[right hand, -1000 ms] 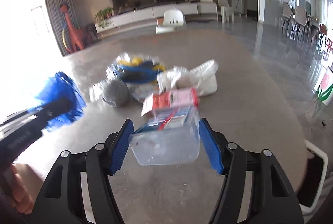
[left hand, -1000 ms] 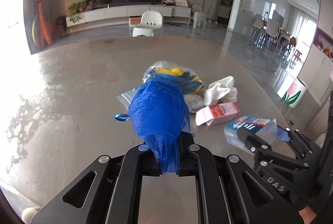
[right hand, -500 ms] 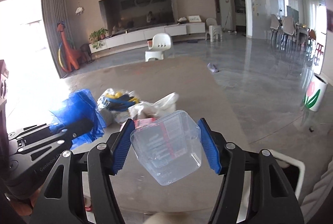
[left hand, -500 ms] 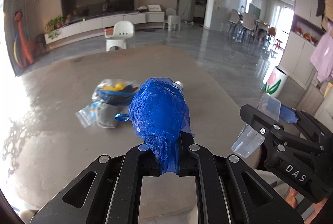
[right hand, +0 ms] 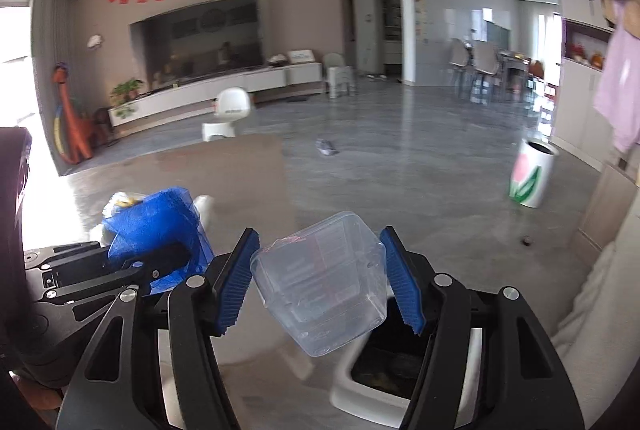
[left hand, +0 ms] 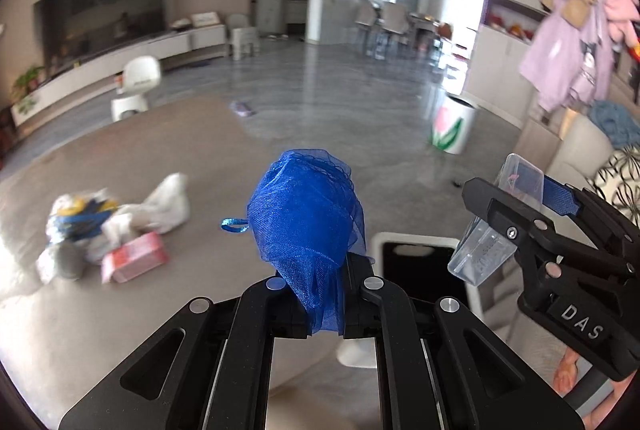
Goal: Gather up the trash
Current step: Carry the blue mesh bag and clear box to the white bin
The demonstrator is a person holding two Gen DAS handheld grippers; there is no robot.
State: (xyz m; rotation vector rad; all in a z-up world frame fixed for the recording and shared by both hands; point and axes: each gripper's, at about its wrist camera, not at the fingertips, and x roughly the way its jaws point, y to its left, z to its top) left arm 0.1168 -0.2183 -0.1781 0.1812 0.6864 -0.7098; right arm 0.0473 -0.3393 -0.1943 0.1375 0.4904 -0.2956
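Observation:
My left gripper (left hand: 320,290) is shut on a blue mesh bag (left hand: 306,222), held in the air past the table's right edge; it also shows in the right wrist view (right hand: 156,226). My right gripper (right hand: 320,282) is shut on a clear plastic container (right hand: 324,282) and holds it tilted above a white trash bin (right hand: 360,390) with a dark opening. In the left wrist view the bin (left hand: 420,242) lies just beyond the mesh bag, with the right gripper (left hand: 520,226) and container (left hand: 484,250) above its right side.
More trash stays on the table (left hand: 180,150): a pink carton (left hand: 134,262), a white crumpled bag (left hand: 168,202), a yellow-blue wrapper pile (left hand: 76,214). A white tulip-painted bucket (left hand: 452,126) stands on the floor at right. Clothes (left hand: 568,42) hang at far right.
Both grippers swung right, away from the trash pile, carrying the mesh bag and the container off the table to above the white bin.

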